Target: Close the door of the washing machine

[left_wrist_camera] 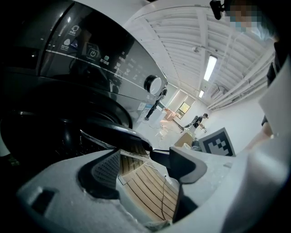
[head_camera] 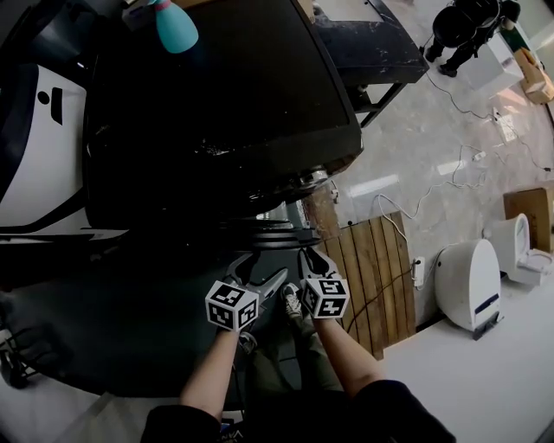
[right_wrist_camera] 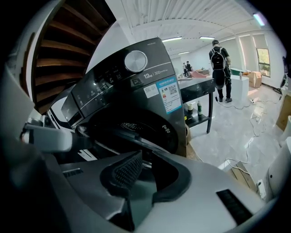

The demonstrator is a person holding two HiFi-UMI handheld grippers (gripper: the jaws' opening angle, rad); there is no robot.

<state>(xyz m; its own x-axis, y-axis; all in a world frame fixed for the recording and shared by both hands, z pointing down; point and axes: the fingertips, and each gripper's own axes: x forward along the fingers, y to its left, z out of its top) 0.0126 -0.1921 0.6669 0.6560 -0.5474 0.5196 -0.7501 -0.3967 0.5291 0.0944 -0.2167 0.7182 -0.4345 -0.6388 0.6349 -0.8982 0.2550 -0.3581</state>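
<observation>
A dark washing machine point(head_camera: 216, 104) fills the upper head view, its control knob and front point(right_wrist_camera: 136, 91) showing in the right gripper view. Its round door point(head_camera: 277, 232) stands partly open, swung out toward me; the door's rim point(left_wrist_camera: 113, 134) runs just beyond the left jaws. My left gripper point(head_camera: 258, 268) is open, and only the door's edge and the floor show through its wide gap point(left_wrist_camera: 145, 157). My right gripper point(head_camera: 312, 257) is beside it, close to the door. Its jaws point(right_wrist_camera: 145, 159) stand narrowly apart with nothing between them.
A wooden pallet point(head_camera: 372, 277) lies on the floor right of the machine. A teal bottle point(head_camera: 176, 26) stands on the machine's top. A black table point(head_camera: 363, 43), a white appliance point(head_camera: 467, 281), floor cables point(head_camera: 433, 182) and a distant person point(right_wrist_camera: 219, 68) are around.
</observation>
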